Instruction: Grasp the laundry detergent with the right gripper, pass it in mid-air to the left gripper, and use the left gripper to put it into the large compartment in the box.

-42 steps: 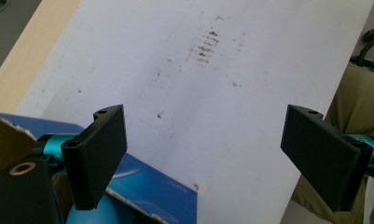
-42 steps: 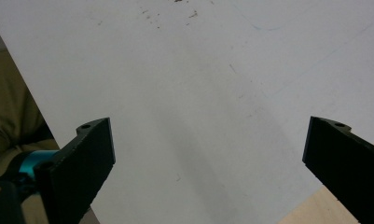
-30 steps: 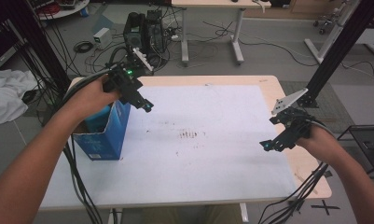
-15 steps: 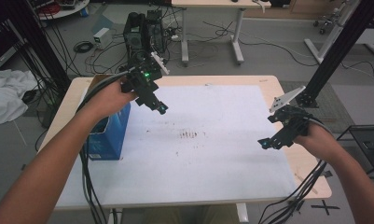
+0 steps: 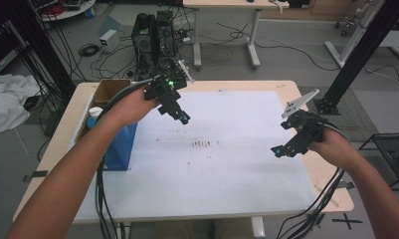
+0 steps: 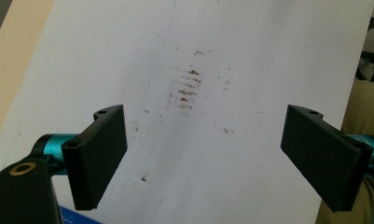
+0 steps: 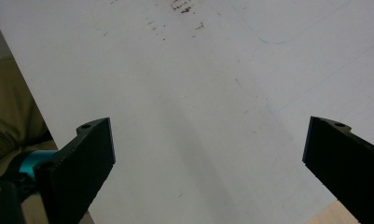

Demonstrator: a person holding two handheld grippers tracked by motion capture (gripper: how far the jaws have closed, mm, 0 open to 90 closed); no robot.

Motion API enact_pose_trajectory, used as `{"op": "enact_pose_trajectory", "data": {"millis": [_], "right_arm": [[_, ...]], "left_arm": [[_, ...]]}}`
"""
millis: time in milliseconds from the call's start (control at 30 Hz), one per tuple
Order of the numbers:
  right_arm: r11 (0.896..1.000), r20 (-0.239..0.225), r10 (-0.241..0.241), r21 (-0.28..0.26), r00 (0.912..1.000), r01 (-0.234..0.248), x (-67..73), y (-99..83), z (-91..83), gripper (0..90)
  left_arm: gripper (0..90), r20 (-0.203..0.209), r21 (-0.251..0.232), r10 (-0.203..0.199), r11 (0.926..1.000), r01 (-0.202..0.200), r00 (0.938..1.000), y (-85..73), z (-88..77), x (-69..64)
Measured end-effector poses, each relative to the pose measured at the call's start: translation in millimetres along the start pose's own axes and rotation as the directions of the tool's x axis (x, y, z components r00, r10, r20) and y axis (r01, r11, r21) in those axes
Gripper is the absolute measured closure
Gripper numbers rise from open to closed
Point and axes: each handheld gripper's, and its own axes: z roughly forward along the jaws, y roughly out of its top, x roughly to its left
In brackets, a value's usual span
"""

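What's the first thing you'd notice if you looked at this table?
Two black hand-held grippers, the left gripper and the right gripper, are held over a big white sheet on the table, jaws wide open and holding nothing. Brown smudges mark the sheet's middle. An open blue cardboard box stands at the table's left edge.

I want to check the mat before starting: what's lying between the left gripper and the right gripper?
In the high view, only the white mat with brown smudges lies between the left gripper and right gripper.

Table (image 5: 306, 92) w/ white sheet (image 5: 227, 164), blue box (image 5: 118, 149).
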Motion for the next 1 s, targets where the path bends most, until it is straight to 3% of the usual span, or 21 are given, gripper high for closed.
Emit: {"op": "enact_pose_trajectory", "data": {"millis": [67,167,200,233,333,367,800,833,867,1000], "right_arm": [[1.0,0.002,-0.01,-0.004,0.9999,0.01,-0.3,0.3,0.7,1.2],[1.0,0.004,-0.005,0.002,1.0,0.005,0.6,0.6,1.1,1.3],[1.0,0.003,-0.006,0.003,1.0,0.005,0.5,0.9,1.0,1.2],[1.0,0.002,-0.009,0.004,1.0,0.009,0.2,1.2,1.0,1.2],[1.0,0.0,-0.006,0.006,1.0,0.006,0.9,1.7,1.8,1.2],[1.0,-0.003,0.0,0.011,1.0,0.0,1.6,1.7,1.8,1.2],[1.0,-0.003,-0.019,0.004,0.9998,0.019,1.9,4.6,4.6,1.2],[1.0,-0.002,-0.015,0.008,0.9999,0.015,2.5,4.6,4.3,1.2],[1.0,-0.001,-0.016,0.013,0.9999,0.016,2.7,4.7,4.3,1.2],[1.0,-0.002,-0.019,0.009,0.9998,0.019,2.6,4.9,4.7,1.2]], "left_arm": [[14.5,0.0,-0.022,-0.011,0.9997,0.011,0.9999,-0.1,3.4,-1.5],[14.6,0.002,-0.01,0.004,0.9999,-0.003,1.0,0.7,4.4,-0.6],[14.6,0.003,-0.023,-0.015,0.9996,0.015,0.9999,0.8,5.7,-1.7],[14.5,0.002,-0.006,0.001,1.0,-0.001,1.0,1.1,4.9,-0.3],[14.6,0.006,-0.02,-0.02,0.9996,0.02,0.9998,1.0,6.9,-0.2],[14.5,0.005,0.003,0.002,1.0,-0.002,1.0,1.3,5.5,1.5],[14.5,0.002,0.001,-0.013,0.9999,0.013,0.9999,-1.2,5.0,1.4],[14.5,0.002,-0.015,-0.02,0.9997,0.02,0.9998,-2.1,6.1,1.1],[14.6,0.002,0.011,-0.011,0.9999,0.011,0.9999,-1.5,4.2,1.9],[14.6,0.007,0.001,-0.016,0.9999,0.016,0.9998,-3.0,4.3,2.4]]}}
